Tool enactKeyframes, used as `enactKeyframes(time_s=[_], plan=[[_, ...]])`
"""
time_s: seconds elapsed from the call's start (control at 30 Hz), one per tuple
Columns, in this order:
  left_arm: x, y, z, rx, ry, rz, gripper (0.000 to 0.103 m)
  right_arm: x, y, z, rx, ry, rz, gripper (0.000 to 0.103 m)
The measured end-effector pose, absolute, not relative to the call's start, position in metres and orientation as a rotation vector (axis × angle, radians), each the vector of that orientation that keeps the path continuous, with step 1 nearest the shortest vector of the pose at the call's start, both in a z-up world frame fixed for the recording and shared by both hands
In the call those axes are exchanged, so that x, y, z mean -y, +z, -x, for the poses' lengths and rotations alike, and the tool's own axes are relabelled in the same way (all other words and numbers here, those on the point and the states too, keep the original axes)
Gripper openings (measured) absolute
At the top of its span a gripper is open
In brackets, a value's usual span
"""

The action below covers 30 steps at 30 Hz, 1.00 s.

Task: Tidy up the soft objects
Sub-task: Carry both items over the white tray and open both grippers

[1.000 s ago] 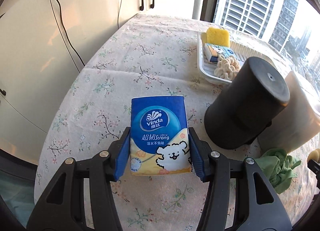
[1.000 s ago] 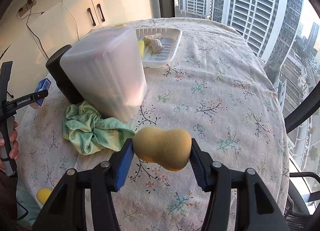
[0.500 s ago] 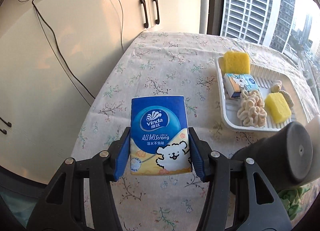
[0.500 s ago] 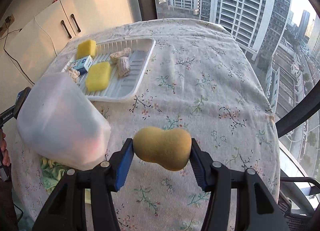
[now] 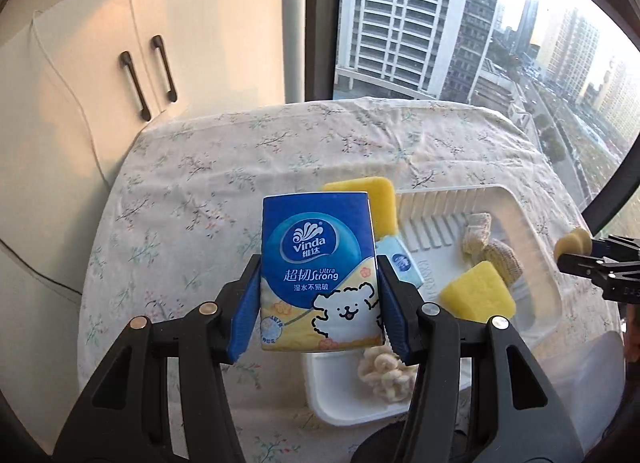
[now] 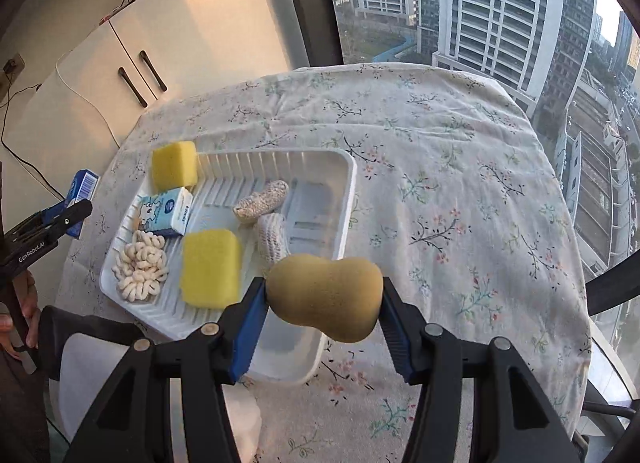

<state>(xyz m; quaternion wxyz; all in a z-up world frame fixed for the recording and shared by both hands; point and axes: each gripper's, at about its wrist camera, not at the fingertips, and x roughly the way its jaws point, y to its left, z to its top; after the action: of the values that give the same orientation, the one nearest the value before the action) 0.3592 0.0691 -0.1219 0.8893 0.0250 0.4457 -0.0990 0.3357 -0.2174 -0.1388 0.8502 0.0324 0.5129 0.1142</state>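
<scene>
Blue Vinda tissue pack upright, clamped between the blue pads of the left gripper, held in the air over the near-left edge of the white tray. Tan peanut-shaped sponge pinched crosswise in the right gripper, above the tray's near-right corner. Ahead and left of the right gripper, inside the tray: two yellow sponges, a small light-blue tissue pack, a cream looped knit piece, two beige knitted rolls; all on a floral tablecloth.
</scene>
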Motion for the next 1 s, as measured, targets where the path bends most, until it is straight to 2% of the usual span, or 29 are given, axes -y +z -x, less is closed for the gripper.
enactKeyframes(time_s=[0.43, 0.83, 1.0], plan=[[0.018, -0.173, -0.416, -1.092, -0.537, -0.235, 0.051, 0.186, -0.18, -0.371, -1.211, 0.33, -0.1, 0.057], [0.045, -0.19, -0.41, -1.101, -0.554, -0.373, 0.052, 0.18, -0.178, -0.371, -1.197, 0.319, -0.06, 0.058], [0.052, -0.186, -0.402, -1.072, -0.537, -0.451, 0.052, 0.177, -0.177, -0.373, -1.205, 0.316, -0.049, 0.062]])
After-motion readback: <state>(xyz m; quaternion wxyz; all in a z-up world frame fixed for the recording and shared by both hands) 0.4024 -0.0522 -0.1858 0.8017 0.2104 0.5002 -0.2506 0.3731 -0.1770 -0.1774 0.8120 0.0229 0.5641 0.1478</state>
